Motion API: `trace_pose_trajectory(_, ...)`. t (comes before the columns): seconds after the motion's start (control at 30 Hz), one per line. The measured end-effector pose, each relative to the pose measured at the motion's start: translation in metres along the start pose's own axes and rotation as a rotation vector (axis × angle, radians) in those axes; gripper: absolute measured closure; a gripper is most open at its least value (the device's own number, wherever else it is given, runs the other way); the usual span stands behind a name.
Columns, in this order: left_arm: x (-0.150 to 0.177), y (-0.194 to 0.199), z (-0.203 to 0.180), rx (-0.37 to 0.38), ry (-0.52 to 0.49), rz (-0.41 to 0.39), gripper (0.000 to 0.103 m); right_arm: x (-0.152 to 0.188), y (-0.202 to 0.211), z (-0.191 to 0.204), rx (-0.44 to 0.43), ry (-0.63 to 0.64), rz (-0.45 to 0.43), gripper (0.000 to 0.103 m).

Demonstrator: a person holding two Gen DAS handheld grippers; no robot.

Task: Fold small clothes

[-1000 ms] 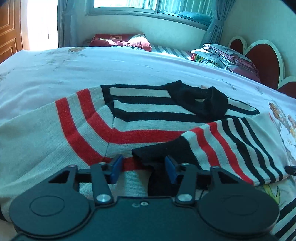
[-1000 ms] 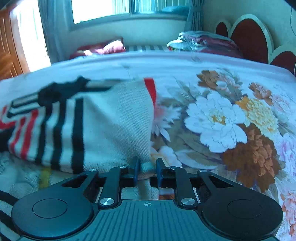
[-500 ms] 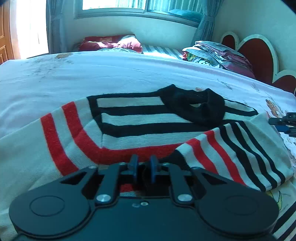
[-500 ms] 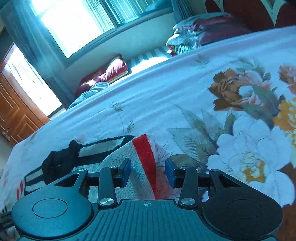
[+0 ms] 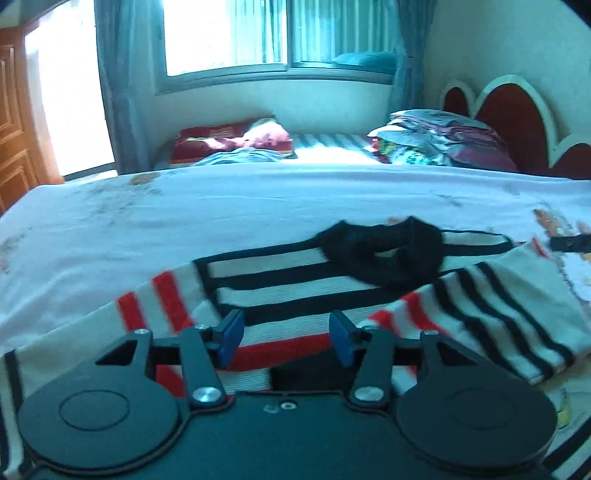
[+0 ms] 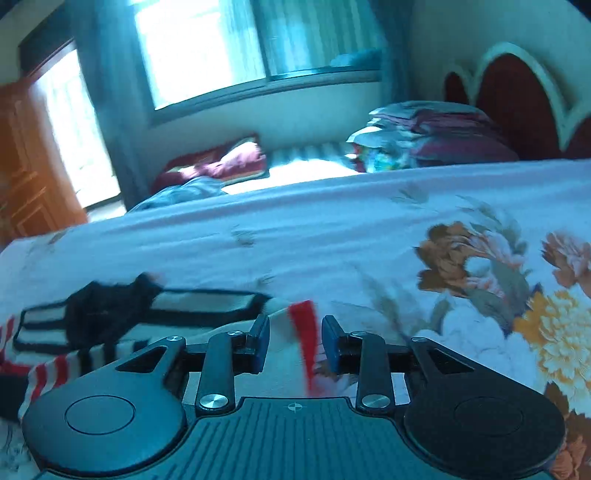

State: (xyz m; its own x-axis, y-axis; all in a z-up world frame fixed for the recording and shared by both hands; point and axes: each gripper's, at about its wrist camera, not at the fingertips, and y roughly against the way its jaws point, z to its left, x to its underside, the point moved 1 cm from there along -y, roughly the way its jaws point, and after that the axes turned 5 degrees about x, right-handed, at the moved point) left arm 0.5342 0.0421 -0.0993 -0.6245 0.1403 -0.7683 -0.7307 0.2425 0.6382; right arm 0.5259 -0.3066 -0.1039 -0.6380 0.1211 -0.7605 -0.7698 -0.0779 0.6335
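At the far left of the left wrist view stands a wooden door (image 5: 16, 122), and next to it a curtain (image 5: 122, 85) hangs beside the bright window (image 5: 225, 35). Under the window a dark red pillow (image 5: 229, 138) lies on a striped mattress (image 5: 332, 142). The bed (image 5: 184, 206) with its pale sheet fills the middle of the view. On it the striped sweater (image 5: 280, 284) lies flat, with white, black and red bands and a black collar (image 5: 384, 254) turned toward the far side. The left claw (image 5: 287, 336) is above the near edge of the sweater, its blue pads (image 5: 231, 334) spread wide apart and holding nothing. The right sleeve (image 5: 491, 314) is folded across the body. Further right is a pile of folded clothes (image 5: 439, 142), and then the red scalloped headboard (image 5: 517, 118).

In the right wrist view the sweater (image 6: 122, 325) lies at the lower left, somewhat blurred. The right claw (image 6: 295, 341) is also spread open; the red band (image 6: 306, 332) at the edge of the sweater shows in the gap between the blue pads (image 6: 260, 341), but they do not press on it. To the right, the bed sheet carries large printed flowers (image 6: 476, 266) in brown, white and yellow
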Motion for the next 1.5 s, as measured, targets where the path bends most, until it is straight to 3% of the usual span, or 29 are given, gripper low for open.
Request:
trace_pose_trajectory(0.1, -0.011, -0.027, -0.053, 0.117, -0.059, 0.025, 0.054, 0.01, -0.01, 0.044, -0.12, 0.113, 0.051, 0.071)
trace_pose_trajectory(0.2, -0.013, -0.059, -0.083, 0.158, -0.059, 0.076, 0.054, 0.021, -0.021, 0.077, -0.166, 0.227, 0.077, 0.071)
trace_pose_trajectory(0.27, -0.009, -0.075, -0.083, 0.117, -0.079, 0.122, 0.054, 0.024, -0.029, 0.078, -0.099, 0.284, 0.073, 0.071)
trace_pose_trajectory(0.3, -0.004, -0.076, -0.078, 0.093, -0.081, 0.131, 0.053, 0.022, -0.036, 0.066, 0.005, 0.278, 0.054, 0.071)
trace_pose_trajectory(0.33, -0.002, -0.074, -0.069, 0.091, -0.076, 0.129, 0.053, 0.018, -0.045, 0.046, 0.093, 0.228, 0.06, 0.071)
trace_pose_trajectory(0.37, 0.002, -0.07, -0.062, 0.08, -0.084, 0.132, 0.052, 0.014, -0.051, 0.026, 0.119, 0.166, 0.076, 0.071)
trace_pose_trajectory(0.47, 0.003, -0.067, -0.055, 0.082, -0.099, 0.138, 0.053, 0.006, -0.062, 0.0, 0.079, 0.097, 0.124, 0.07)
trace_pose_trajectory(0.63, -0.005, -0.048, -0.072, 0.094, -0.104, 0.108, 0.053, 0.002, -0.032, 0.015, 0.088, 0.164, 0.098, 0.071)
trace_pose_trajectory(0.73, 0.007, -0.027, -0.083, 0.111, -0.114, 0.091, 0.052, 0.022, 0.006, 0.032, 0.04, 0.189, 0.115, 0.071)
trace_pose_trajectory(0.8, 0.022, -0.03, -0.083, 0.086, -0.107, 0.136, 0.052, 0.048, 0.018, 0.044, 0.032, 0.225, 0.161, 0.072)
trace_pose_trajectory(0.87, 0.034, -0.032, -0.083, 0.07, -0.111, 0.125, 0.05, 0.069, 0.02, 0.049, 0.07, 0.247, 0.134, 0.072)
trace_pose_trajectory(0.97, 0.026, -0.018, -0.086, 0.06, -0.122, 0.11, 0.052, 0.065, 0.029, 0.057, 0.112, 0.229, 0.112, 0.072)
trace_pose_trajectory(1.07, 0.029, -0.003, -0.078, 0.051, -0.11, 0.083, 0.049, 0.066, 0.055, 0.063, 0.065, 0.187, 0.066, 0.072)
trace_pose_trajectory(1.13, 0.042, -0.014, -0.069, 0.026, -0.106, 0.155, 0.044, 0.08, 0.052, 0.07, 0.073, 0.218, 0.143, 0.072)
trace_pose_trajectory(1.17, 0.045, -0.015, -0.063, 0.043, -0.087, 0.129, 0.042, 0.089, 0.047, 0.07, 0.083, 0.229, 0.179, 0.072)
trace_pose_trajectory(1.27, 0.04, -0.011, -0.058, 0.055, -0.062, 0.125, 0.043, 0.083, 0.048, 0.073, 0.104, 0.196, 0.169, 0.072)
trace_pose_trajectory(1.33, 0.041, 0.0, -0.052, 0.05, -0.043, 0.092, 0.042, 0.075, 0.06, 0.077, 0.097, 0.176, 0.101, 0.072)
trace_pose_trajectory(1.43, 0.052, 0.011, -0.033, -0.011, -0.021, 0.109, 0.034, 0.073, 0.066, 0.087, 0.075, 0.159, 0.11, 0.072)
trace_pose_trajectory(1.5, 0.064, 0.02, -0.012, -0.066, 0.0, 0.131, 0.035, 0.077, 0.068, 0.094, 0.06, 0.149, 0.123, 0.072)
